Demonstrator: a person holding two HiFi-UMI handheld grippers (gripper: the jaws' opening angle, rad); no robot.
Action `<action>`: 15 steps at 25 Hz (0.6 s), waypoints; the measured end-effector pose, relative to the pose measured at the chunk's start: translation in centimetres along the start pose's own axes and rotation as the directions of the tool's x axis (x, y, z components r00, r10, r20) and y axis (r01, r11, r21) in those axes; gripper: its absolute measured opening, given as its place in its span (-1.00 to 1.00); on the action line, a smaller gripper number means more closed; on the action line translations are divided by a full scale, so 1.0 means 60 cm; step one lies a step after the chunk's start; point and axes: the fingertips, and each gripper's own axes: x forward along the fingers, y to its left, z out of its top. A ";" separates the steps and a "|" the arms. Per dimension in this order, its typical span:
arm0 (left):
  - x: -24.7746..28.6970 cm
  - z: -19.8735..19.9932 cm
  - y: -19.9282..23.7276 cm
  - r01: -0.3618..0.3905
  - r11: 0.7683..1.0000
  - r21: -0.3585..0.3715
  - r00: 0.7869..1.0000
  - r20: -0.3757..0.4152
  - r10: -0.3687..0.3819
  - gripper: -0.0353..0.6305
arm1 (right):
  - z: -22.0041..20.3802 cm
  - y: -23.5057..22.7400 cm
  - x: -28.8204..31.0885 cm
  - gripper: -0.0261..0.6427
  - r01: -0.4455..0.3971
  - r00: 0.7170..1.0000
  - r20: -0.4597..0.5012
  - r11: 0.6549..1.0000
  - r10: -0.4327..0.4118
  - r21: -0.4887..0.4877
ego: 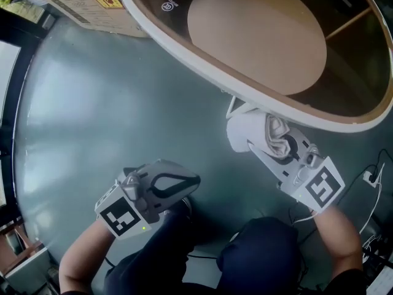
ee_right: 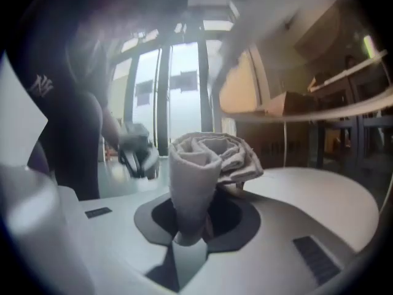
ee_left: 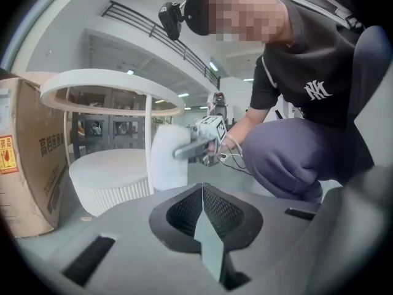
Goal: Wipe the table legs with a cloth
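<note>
Cloth (ego: 253, 133), bunched and white, sits clamped in the right claw (ego: 261, 146), pressed to the thin white leg (ego: 232, 107) just past its tip, under the counter rim (ego: 184, 51). The left claw (ego: 191, 184) is closed and empty, well apart, over the floor (ego: 92, 115).

Floor (ego: 86, 115) to my L is wide open. Table rim (ego: 161, 34) overhangs the thin leg (ee_left: 148, 141), so access is from below only. Cardboard box (ego: 86, 3) blocks far L; cables (ego: 376, 192) crowd the floor on my R.
</note>
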 end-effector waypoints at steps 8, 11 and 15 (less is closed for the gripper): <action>-0.007 0.010 0.003 -0.001 1.000 0.021 1.000 0.015 0.000 -0.87 | 0.136 -0.002 0.005 -0.71 0.068 0.987 0.147 0.998 -0.068 0.008; -0.009 0.010 0.004 -0.008 1.000 0.020 1.000 0.018 0.008 -0.87 | 0.091 -0.026 0.013 -0.71 0.089 0.986 0.135 0.995 -0.096 0.055; -0.018 -0.009 -0.004 -0.005 1.000 0.003 1.000 -0.009 0.005 -0.87 | -0.015 -0.040 0.035 -0.71 0.077 0.995 0.053 0.983 -0.087 0.168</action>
